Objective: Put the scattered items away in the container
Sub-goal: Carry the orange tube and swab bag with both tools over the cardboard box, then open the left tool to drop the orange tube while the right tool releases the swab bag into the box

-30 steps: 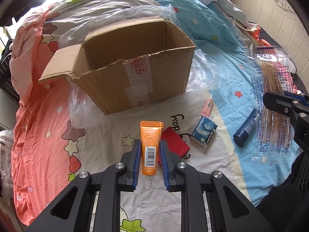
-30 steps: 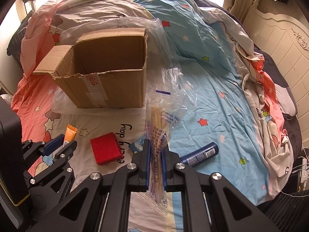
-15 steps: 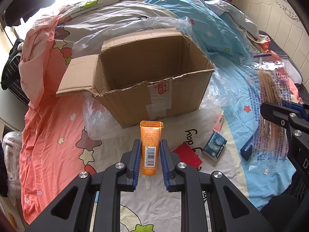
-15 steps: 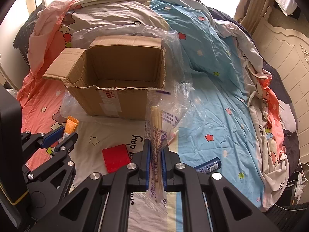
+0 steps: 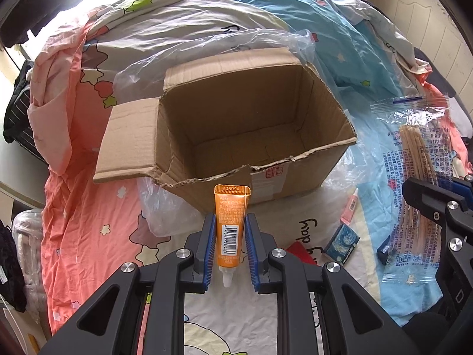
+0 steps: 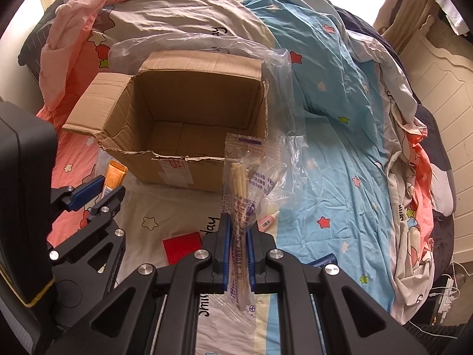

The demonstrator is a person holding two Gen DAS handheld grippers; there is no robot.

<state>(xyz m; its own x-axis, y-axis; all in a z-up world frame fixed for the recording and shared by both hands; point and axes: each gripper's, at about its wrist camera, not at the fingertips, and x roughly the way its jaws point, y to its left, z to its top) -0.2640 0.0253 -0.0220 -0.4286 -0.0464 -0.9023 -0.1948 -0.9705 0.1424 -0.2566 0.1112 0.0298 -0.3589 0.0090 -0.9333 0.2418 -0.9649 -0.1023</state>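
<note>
An open cardboard box (image 5: 298, 183) (image 6: 204, 174) stands on the bed, its inside bare. My left gripper (image 5: 230, 236) is shut on an orange tube (image 5: 231, 222), held upright just before the box's torn front rim. The left gripper also shows in the right wrist view (image 6: 94, 192). My right gripper (image 6: 238, 242) is shut on a clear bag of wooden sticks (image 6: 244, 189), held right of the box's front corner. The bag also shows in the left wrist view (image 5: 414, 177). A red card (image 6: 181, 245), a pink tube (image 5: 349, 208), a small blue box (image 5: 343, 244) and a blue stick (image 6: 325, 261) lie on the sheet.
A clear plastic sheet (image 5: 224, 44) lies under and behind the box. Rumpled star-print bedding (image 6: 340, 103) rises behind and to the right. A white headboard (image 6: 443, 94) stands at the far right. The box's left flap (image 5: 127, 145) hangs outward.
Both grippers have risen and moved toward the box with their loads. I now look down into the box's open top. Both grips are unchanged.
</note>
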